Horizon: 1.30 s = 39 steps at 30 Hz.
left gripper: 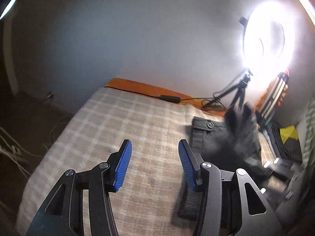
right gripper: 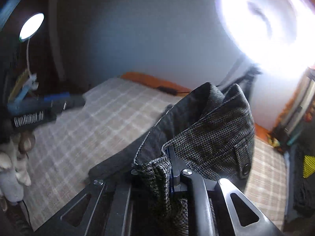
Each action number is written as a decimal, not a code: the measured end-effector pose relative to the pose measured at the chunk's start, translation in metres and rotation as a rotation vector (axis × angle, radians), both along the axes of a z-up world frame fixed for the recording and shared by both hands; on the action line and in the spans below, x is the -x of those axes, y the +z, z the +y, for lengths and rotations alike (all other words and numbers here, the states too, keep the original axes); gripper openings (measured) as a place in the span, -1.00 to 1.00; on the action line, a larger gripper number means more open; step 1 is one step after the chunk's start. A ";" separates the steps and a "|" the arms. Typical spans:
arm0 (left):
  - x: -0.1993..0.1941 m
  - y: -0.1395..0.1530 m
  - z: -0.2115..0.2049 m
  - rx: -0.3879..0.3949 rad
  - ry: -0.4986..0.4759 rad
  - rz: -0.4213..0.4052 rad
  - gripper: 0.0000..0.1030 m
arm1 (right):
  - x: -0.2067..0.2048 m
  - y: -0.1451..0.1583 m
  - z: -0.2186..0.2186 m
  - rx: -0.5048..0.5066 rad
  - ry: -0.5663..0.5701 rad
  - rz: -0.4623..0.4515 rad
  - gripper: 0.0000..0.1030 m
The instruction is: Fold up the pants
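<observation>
We count one pair of pants point(right gripper: 214, 125), dark grey tweed, and two grippers. The left gripper point(left gripper: 155, 163) hangs above the checked bedcover point(left gripper: 126, 118) with its two blue-padded fingers point(left gripper: 123, 167) well apart and nothing between them. The right gripper point(right gripper: 169, 169) has its fingers pressed together on a bunched fold of the pants, which rises over it in the right wrist view; only one of its fingers point(right gripper: 175, 163) shows, the other lying under cloth.

From the left wrist view we see the pants lying on the right part of the bed, waistband toward the far side, with one round button point(left gripper: 210, 125) at its near corner. The garment's right portion is lifted and blurred, so we cannot tell exactly how its long axis runs; the flat part appears to stretch from the waistband toward us, along the bed's right edge. In the right wrist view a second button point(right gripper: 246, 168) sits on a tab of the raised fold.

We also count one ring light point(left gripper: 269, 39) on one tripod point(left gripper: 239, 92), glaring at the far right, one small round lamp point(right gripper: 31, 26) at the left, and one black cable point(left gripper: 171, 98) running along the orange strip point(left gripper: 137, 87) at the bed's far edge.
</observation>
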State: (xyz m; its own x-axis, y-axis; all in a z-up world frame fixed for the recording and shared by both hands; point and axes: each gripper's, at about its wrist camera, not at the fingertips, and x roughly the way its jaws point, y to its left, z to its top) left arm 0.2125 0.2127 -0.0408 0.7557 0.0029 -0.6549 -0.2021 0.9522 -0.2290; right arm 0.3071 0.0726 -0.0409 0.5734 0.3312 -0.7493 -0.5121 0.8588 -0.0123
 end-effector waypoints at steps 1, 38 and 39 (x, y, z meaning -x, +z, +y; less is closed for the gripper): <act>0.001 0.000 0.005 0.013 0.014 -0.002 -0.07 | 0.002 -0.008 0.015 0.020 0.027 0.008 -0.84; -0.016 -0.049 -0.113 -0.158 -0.280 0.155 0.06 | -0.018 -0.018 -0.110 -0.367 -0.055 0.106 -0.12; -0.017 -0.054 -0.114 -0.167 -0.284 0.173 0.06 | -0.022 -0.016 -0.111 -0.347 -0.048 0.099 -0.12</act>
